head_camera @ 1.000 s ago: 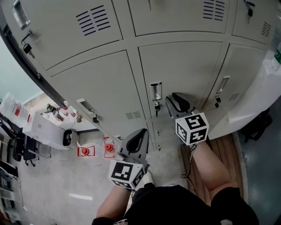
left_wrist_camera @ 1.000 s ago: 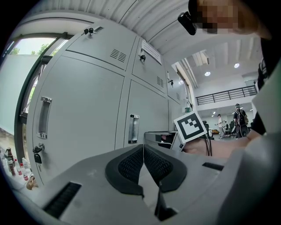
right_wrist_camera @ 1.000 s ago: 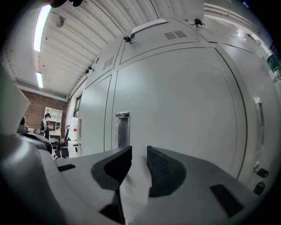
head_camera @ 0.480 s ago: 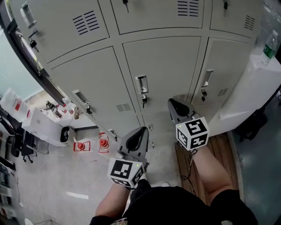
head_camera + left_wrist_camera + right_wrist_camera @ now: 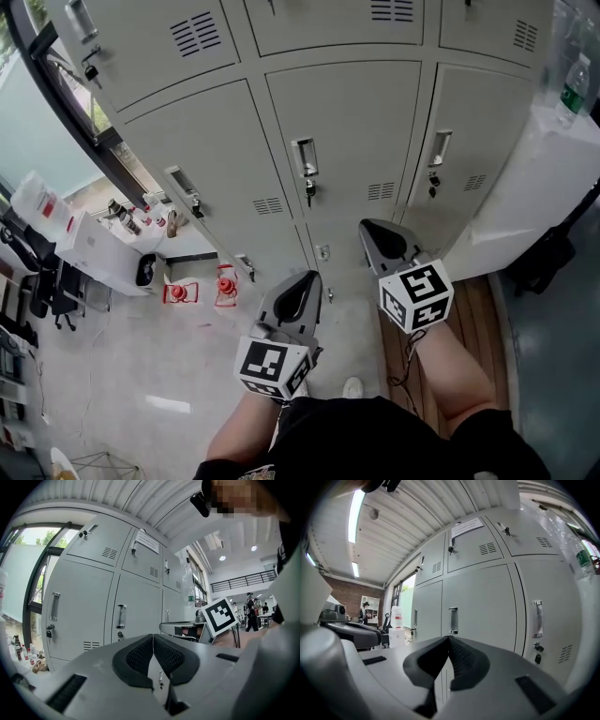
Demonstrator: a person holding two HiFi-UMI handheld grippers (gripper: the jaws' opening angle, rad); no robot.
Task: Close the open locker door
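Seemingly done closing the locker door [image 5: 352, 122]; holding left tongs [image 5: 153, 639] clenched empty, right tongs [image 5: 449, 640] just clenched on nothing.

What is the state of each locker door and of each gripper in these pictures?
Left locker door: closed.
Centre locker door: closed.
Right locker door: closed.
Left gripper: shut, nothing between fingers.
Right gripper: fingers just closed, now shut, nothing between them.
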